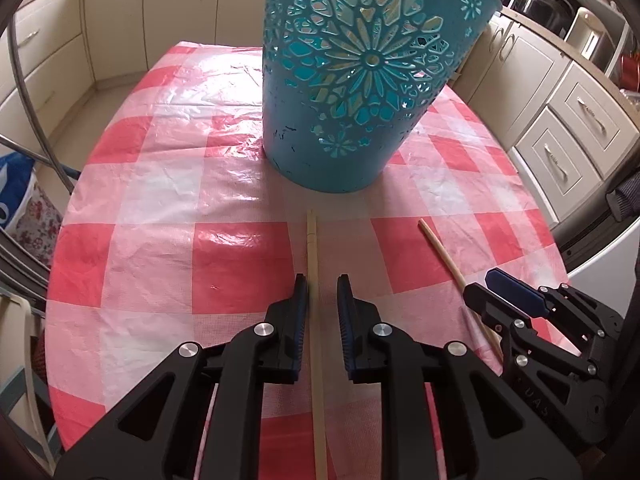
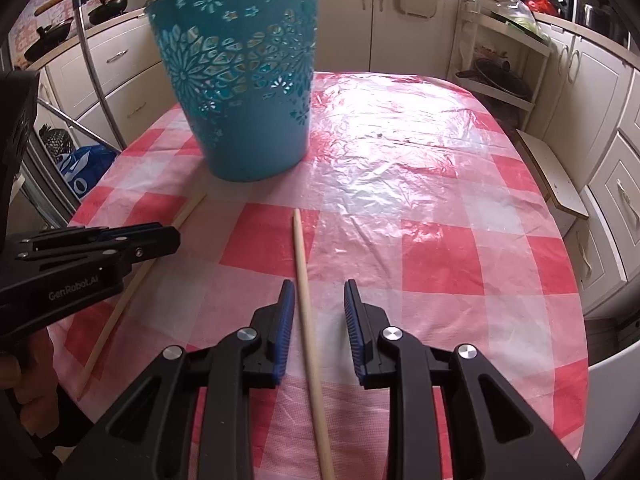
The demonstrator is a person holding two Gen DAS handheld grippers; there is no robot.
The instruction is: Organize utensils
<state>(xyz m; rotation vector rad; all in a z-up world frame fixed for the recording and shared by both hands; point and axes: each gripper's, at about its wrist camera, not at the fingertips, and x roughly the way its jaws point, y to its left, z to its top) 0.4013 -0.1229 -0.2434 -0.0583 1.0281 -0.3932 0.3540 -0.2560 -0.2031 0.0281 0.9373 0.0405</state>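
Note:
A teal perforated bucket point(image 1: 352, 80) stands on the red-and-white checked table point(image 1: 160, 200); it also shows in the right wrist view point(image 2: 244, 80). Two wooden chopsticks lie flat on the cloth in front of it. My left gripper point(image 1: 322, 284) is open, its jaws either side of the left chopstick point(image 1: 314, 320), which sits close to the left pad. My right gripper point(image 2: 320, 288) is open around the right chopstick point(image 2: 306, 308). The right gripper point(image 1: 516, 296) shows in the left view over the right chopstick point(image 1: 444, 252). The left gripper point(image 2: 120, 240) and left chopstick point(image 2: 132, 292) show in the right view.
Cream kitchen cabinets point(image 2: 600, 120) surround the table. A metal chair frame point(image 1: 28, 120) and a blue bag point(image 1: 14, 192) stand to the left. A shelf rack with pans point(image 2: 500, 72) and a low wooden stool point(image 2: 552, 172) stand to the right.

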